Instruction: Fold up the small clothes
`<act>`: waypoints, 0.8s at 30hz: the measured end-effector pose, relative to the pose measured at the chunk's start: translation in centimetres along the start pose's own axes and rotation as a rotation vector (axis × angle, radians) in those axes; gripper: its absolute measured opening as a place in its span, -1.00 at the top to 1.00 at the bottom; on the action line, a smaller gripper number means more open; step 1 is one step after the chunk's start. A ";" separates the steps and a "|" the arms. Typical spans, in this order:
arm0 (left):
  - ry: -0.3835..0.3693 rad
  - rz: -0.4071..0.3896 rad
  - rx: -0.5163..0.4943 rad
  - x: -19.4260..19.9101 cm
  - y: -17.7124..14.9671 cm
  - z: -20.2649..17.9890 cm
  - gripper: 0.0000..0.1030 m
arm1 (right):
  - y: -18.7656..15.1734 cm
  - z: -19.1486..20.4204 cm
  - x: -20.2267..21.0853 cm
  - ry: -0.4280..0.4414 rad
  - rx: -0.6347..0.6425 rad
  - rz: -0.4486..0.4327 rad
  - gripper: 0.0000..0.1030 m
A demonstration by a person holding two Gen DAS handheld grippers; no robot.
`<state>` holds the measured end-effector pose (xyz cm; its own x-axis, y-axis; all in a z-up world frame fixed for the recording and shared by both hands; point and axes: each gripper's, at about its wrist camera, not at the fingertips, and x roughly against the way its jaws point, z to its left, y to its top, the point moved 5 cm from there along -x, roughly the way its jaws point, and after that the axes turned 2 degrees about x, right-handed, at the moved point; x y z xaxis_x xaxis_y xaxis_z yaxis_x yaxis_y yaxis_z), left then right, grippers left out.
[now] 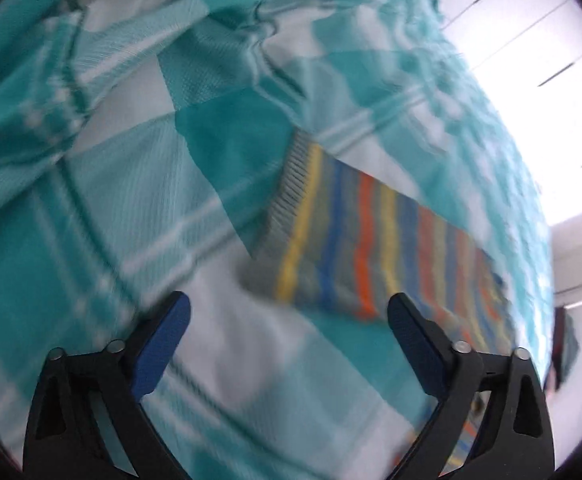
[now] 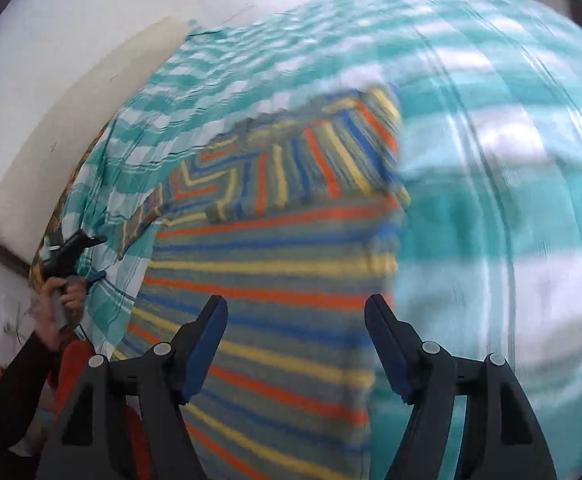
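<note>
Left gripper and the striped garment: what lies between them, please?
Only the bare teal checked sheet. In the left wrist view, the left gripper is open and empty, with the striped garment just beyond its fingertips; the picture is blurred.

Bed under a teal-and-white checked sheet (image 1: 139, 184), rumpled in places, striped knit garment (image 2: 275, 280) lying on it

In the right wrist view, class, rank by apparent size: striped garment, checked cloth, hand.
1. Checked cloth, spreading widest.
2. Striped garment, close behind; it lies nearer the camera, so that gap is unsure.
3. Hand, by far the smallest.
</note>
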<state>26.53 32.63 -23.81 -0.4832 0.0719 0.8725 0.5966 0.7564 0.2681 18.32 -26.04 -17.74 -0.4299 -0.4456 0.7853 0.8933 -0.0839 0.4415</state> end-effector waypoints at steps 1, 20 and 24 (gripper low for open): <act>0.017 0.003 0.001 -0.9 0.2 0.1 -0.46 | -0.7 -0.5 0.0 -0.005 -0.021 0.007 -0.38; -0.221 -0.086 -1.043 5.1 -20.3 -31.5 0.01 | -3.4 -3.2 0.5 0.008 -0.079 -0.031 -0.38; -0.160 0.075 -1.064 1.3 -26.6 -26.6 -0.16 | -3.1 -4.1 2.0 -0.003 -0.109 -0.051 -0.38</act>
<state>27.05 -4.68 -18.98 -0.4542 0.2369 0.8588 0.8420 -0.2009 0.5007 15.22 -30.34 -19.31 -0.4755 -0.4356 0.7643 0.8791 -0.2031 0.4312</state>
